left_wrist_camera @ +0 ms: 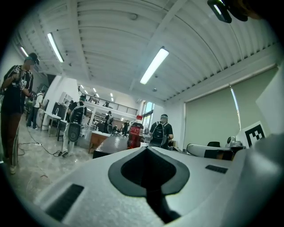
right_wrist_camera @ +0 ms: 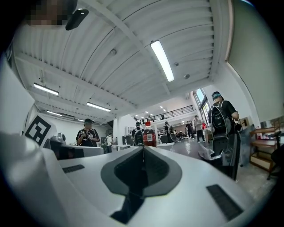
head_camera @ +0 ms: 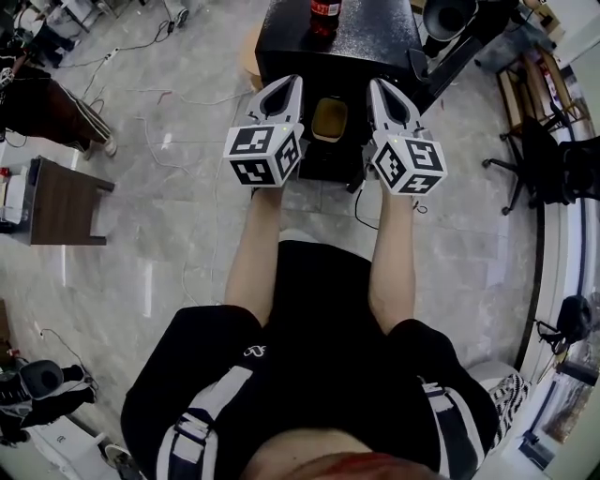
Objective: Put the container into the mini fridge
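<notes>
The black mini fridge (head_camera: 375, 42) stands on the floor ahead of me, with a red-capped cola bottle (head_camera: 324, 13) on its top. In front of it, low down, is a container (head_camera: 329, 119) with yellowish contents. It lies between my two grippers and neither touches it. My left gripper (head_camera: 282, 86) is shut and holds nothing; its tips (left_wrist_camera: 146, 149) point level at the bottle (left_wrist_camera: 134, 133). My right gripper (head_camera: 382, 88) is shut and empty too, and its closed jaws (right_wrist_camera: 143, 149) face the bottle (right_wrist_camera: 148, 135). Both gripper views hide the container.
A brown desk (head_camera: 61, 202) stands at the left, and an office chair (head_camera: 536, 159) and a shelf at the right. Cables run over the tiled floor (head_camera: 178, 216). Several people stand about the hall, one (left_wrist_camera: 13, 102) near the left and one (right_wrist_camera: 223, 122) near the right.
</notes>
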Tool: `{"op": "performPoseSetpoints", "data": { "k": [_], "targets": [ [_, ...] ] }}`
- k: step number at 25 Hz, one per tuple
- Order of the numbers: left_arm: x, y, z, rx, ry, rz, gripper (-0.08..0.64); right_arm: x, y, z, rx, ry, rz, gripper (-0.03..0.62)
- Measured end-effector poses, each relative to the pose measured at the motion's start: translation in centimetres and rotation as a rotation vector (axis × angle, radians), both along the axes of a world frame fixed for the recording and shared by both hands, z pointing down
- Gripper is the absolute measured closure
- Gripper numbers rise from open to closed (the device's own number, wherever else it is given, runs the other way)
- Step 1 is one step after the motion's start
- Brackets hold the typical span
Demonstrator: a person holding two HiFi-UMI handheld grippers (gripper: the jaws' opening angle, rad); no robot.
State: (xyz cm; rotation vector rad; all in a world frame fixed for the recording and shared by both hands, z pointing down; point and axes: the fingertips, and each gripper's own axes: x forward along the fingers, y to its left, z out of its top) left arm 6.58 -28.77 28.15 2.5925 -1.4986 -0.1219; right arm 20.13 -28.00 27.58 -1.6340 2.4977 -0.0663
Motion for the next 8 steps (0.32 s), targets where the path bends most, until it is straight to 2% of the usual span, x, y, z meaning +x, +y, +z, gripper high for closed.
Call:
{"op": "performPoseSetpoints", "data": {
  "k": [8],
  "targets": [
    [3.5,0.0,0.0,0.013,-0.031,0.040,0.554,1.9,-0.5,0.2,-0.006,0.005,0.000,0.580]
  ]
}}
